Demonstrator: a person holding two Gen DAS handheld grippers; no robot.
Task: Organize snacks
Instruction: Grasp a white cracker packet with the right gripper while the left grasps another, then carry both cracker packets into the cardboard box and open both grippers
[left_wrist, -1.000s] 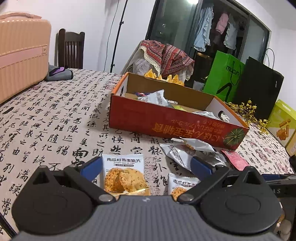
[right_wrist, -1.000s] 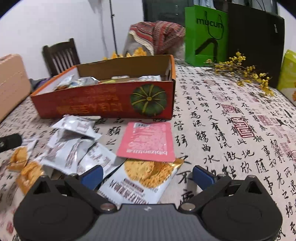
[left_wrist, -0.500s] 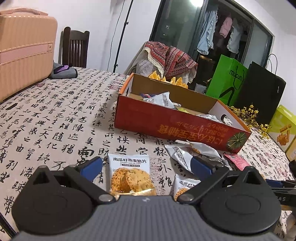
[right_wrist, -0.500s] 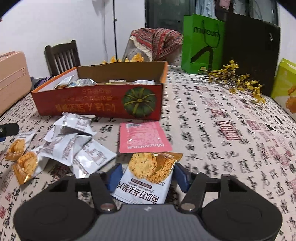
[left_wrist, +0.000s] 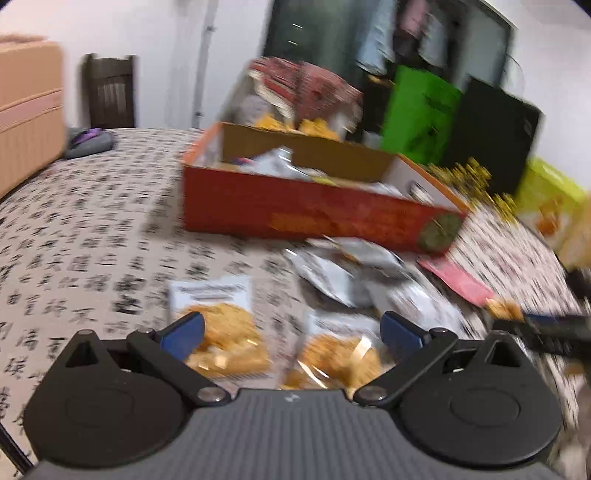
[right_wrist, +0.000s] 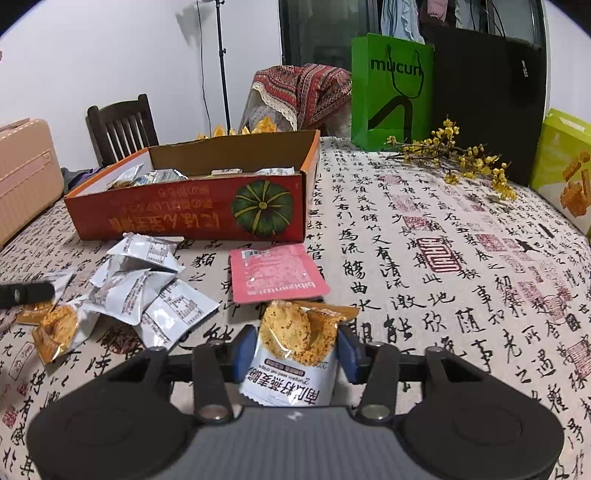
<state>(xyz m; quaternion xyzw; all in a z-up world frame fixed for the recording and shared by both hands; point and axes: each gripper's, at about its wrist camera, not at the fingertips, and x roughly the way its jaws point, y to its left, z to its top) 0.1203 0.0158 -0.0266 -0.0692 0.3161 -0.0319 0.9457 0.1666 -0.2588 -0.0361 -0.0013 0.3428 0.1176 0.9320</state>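
Observation:
In the right wrist view my right gripper (right_wrist: 297, 352) has its jaws closing on a white cookie packet (right_wrist: 291, 373); the blue pads press its sides and the packet bulges upright. A pink packet (right_wrist: 277, 273) lies just beyond it, and several silver packets (right_wrist: 147, 291) lie to the left. The orange pumpkin box (right_wrist: 184, 218) behind them holds more snacks. The left wrist view is blurred: my left gripper (left_wrist: 291, 332) stands wide open, low over two cookie packets (left_wrist: 221, 332) (left_wrist: 340, 350), touching neither. The box (left_wrist: 295, 210) sits ahead of it.
A green bag (right_wrist: 391, 92) and a black bag (right_wrist: 487, 103) stand at the table's far edge, with yellow flower sprigs (right_wrist: 454, 158) in front. A yellow-green carton (right_wrist: 565, 166) is at the right, a pink suitcase (right_wrist: 26, 177) and a wooden chair (right_wrist: 118, 125) at the left.
My right jaws went from wide open to pressed on the cookie packet, which now stands bunched between them. My left gripper shifted sideways, so a second cookie packet now lies between its fingers.

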